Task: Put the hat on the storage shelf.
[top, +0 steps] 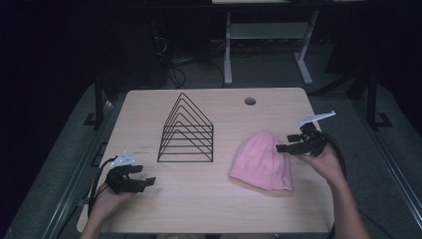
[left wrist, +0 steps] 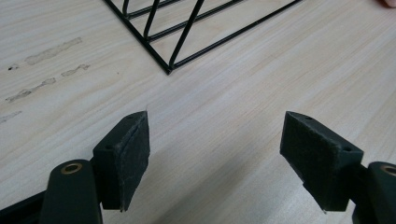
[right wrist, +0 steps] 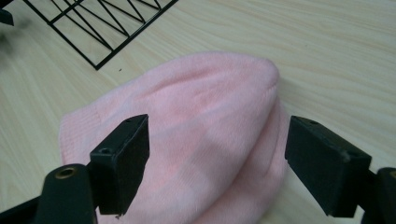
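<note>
Pink beanie (top: pixel 262 162) lies flat right of the wire rack (top: pixel 186 130), not yet gripped; right gripper (top: pixel 284 147) hovers over it, jaws wide. Left gripper (top: pixel 149 181), also agape, idles before the rack.

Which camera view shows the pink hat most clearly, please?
The right gripper view shows the pink hat best: it lies close beneath the open right tool, and the knit and ribbed band are plain. The high view shows its whole outline on the table, beside the wire rack, but small. The left gripper view catches a pink sliver at the top right corner.
</note>
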Available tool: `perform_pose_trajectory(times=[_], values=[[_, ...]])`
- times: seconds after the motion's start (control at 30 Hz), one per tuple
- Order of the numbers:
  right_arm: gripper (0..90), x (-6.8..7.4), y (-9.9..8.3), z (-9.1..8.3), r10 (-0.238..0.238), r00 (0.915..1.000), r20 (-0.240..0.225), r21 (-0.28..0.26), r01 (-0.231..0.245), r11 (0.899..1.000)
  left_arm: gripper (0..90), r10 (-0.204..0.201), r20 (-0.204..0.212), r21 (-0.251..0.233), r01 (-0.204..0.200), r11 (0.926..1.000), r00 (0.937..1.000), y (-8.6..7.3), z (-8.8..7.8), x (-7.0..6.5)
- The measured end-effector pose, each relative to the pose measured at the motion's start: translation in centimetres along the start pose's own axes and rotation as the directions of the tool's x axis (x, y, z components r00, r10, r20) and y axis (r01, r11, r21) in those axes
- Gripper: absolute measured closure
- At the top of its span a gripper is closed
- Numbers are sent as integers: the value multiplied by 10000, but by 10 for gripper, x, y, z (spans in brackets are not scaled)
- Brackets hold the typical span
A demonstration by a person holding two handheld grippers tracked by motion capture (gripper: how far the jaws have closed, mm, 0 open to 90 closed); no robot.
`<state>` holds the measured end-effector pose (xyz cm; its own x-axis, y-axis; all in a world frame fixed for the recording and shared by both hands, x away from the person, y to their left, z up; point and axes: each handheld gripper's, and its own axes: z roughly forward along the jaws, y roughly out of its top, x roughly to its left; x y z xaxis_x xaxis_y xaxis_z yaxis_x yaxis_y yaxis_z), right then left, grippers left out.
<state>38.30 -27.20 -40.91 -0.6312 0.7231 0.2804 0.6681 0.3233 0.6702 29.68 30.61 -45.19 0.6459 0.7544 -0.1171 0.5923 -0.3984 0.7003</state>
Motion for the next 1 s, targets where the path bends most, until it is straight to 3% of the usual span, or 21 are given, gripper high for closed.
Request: perform_pose_trajectory(times=[0.2, 0.57, 0.83, 1.0], values=[[215, -8, 10, 16, 42, 10000, 33, 390, -43, 9992, 239, 20, 6, -65, -20, 10000, 10000, 0, 0, 2], [235, -24, 27, 49, 566, 9984, -5, 898, -563, 9944, 239, 102, 13, -70, -102, 9999, 9999, 0, 0, 2], [241, -33, 28, 66, 704, 9975, -52, 1098, -694, 9915, 239, 38, -175, -329, -44, 9995, 9998, 2, -1, 2], [265, -37, 29, 74, 740, 9972, -88, 1322, -722, 9886, 239, 131, -154, -189, -134, 9997, 9998, 3, 3, 5]])
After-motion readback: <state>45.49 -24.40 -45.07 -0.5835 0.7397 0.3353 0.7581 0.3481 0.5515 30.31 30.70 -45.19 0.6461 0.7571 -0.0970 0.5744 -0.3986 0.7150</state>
